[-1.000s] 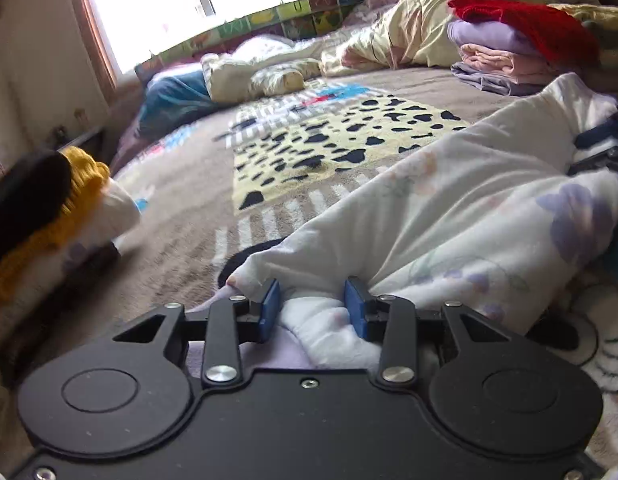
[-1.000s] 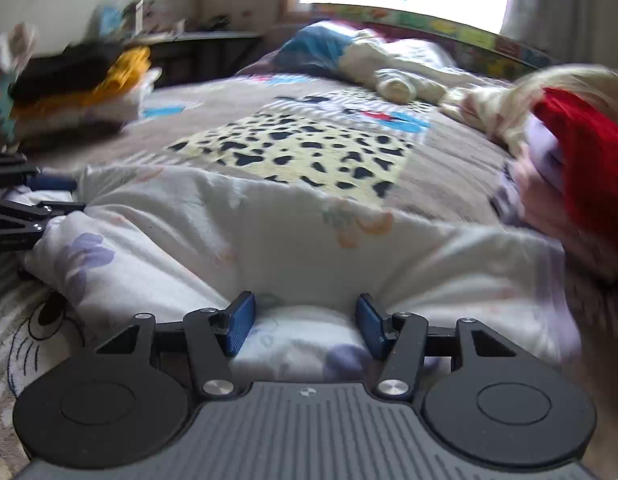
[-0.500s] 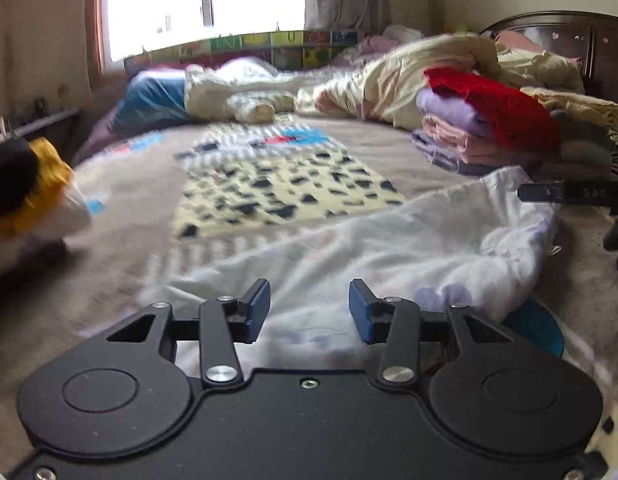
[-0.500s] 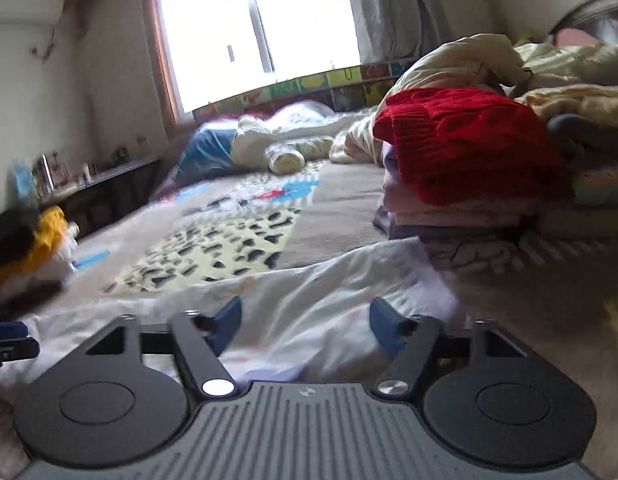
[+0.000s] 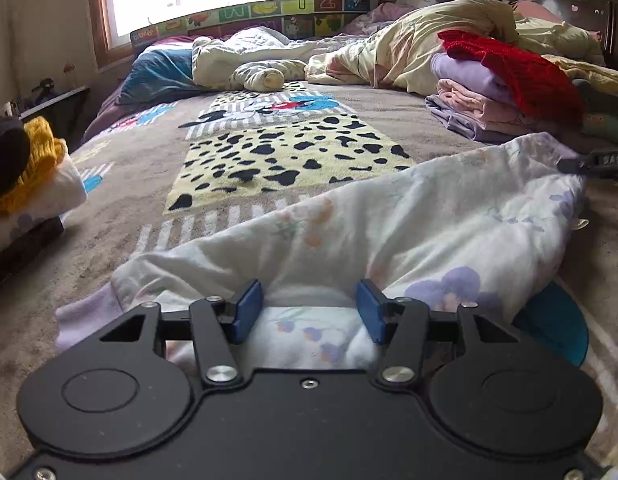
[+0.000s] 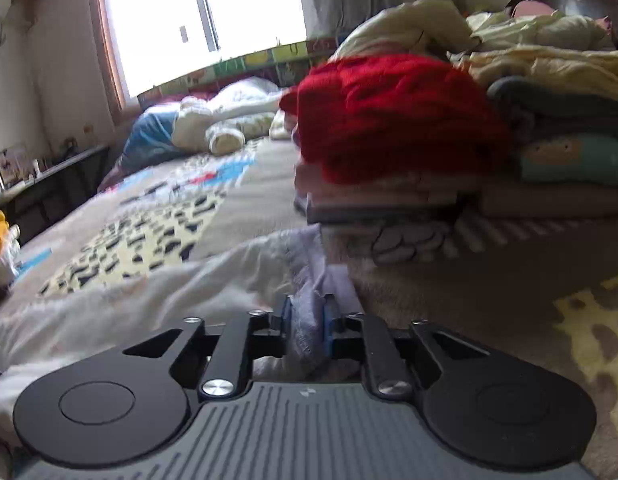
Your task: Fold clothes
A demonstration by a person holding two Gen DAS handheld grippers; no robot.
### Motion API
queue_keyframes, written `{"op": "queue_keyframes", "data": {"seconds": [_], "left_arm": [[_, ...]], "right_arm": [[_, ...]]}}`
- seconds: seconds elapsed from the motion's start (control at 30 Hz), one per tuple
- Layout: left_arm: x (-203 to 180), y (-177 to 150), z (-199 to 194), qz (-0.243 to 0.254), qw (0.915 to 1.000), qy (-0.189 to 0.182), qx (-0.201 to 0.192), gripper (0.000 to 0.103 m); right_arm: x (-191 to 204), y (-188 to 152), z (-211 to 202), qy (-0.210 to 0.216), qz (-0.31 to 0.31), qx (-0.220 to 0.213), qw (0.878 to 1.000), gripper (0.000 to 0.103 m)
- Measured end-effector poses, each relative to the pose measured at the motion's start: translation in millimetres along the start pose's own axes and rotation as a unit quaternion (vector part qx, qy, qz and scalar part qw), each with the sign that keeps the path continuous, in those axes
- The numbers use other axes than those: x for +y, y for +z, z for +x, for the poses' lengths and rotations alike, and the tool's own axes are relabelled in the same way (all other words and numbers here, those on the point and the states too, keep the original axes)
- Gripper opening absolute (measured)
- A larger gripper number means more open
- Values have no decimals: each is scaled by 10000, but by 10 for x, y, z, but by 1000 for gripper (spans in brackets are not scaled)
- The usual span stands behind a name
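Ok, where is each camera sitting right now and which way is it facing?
Left wrist: low over the bed, facing the window across the floral garment; its own left gripper shows, fingers apart around a fold, plus the right gripper's tip at the far corner.
Right wrist: low at the garment's end, facing the red sweater pile; the right gripper shows, fingers pinching the cloth.
Shared: garment, sweater, spotted blanket, window.
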State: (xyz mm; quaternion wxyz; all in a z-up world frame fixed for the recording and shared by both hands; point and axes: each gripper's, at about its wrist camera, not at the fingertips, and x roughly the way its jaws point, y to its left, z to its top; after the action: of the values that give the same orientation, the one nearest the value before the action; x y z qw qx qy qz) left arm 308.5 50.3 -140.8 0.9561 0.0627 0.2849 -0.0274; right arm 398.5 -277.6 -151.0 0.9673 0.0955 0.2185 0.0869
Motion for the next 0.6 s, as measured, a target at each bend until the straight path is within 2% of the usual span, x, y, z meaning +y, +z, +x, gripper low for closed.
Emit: {"op": "queue_keyframes", "data": {"seconds": [0.07,0.13,0.17,0.23,0.27,0.33,0.37,0.4,0.47,0.53,0.6], "left_arm": [[-44,57,3,58,10000,-35,-50,52],[-109,98,62,220,9998,2,28,52],[-145,114,104,318,9994,35,98,52],[-162,116,175,392,9991,33,181,52],[-127,130,167,276,9995,-14,170,52],[-63,157,131,75,9999,-87,118,53],[-58,167,53,80,9999,-62,8,53],[-63,160,-30,129,9999,-39,-84,53],[-71,109,-167,185,9996,-64,-223,53],[-80,40,-273,213,9992,-136,-323,53],[-104,-5,-212,188,9993,-199,-235,53]], "right_arm": [[-1,83,-132,-65,-27,-313,9995,6],[-30,147,-178,-170,-104,-403,9990,6],[-71,145,-126,-212,-67,-276,9994,6],[-159,82,59,-252,32,285,9993,7],[-186,55,91,-250,92,349,9990,8],[-153,90,39,-350,50,173,9992,11],[-121,115,-6,-396,-23,29,9992,15],[-92,129,-50,-398,-87,-112,9991,27],[-19,147,-113,-361,-247,-295,9986,40],[80,157,-169,-71,-469,-437,9979,40],[199,138,-109,556,-617,-174,9964,40]]}}
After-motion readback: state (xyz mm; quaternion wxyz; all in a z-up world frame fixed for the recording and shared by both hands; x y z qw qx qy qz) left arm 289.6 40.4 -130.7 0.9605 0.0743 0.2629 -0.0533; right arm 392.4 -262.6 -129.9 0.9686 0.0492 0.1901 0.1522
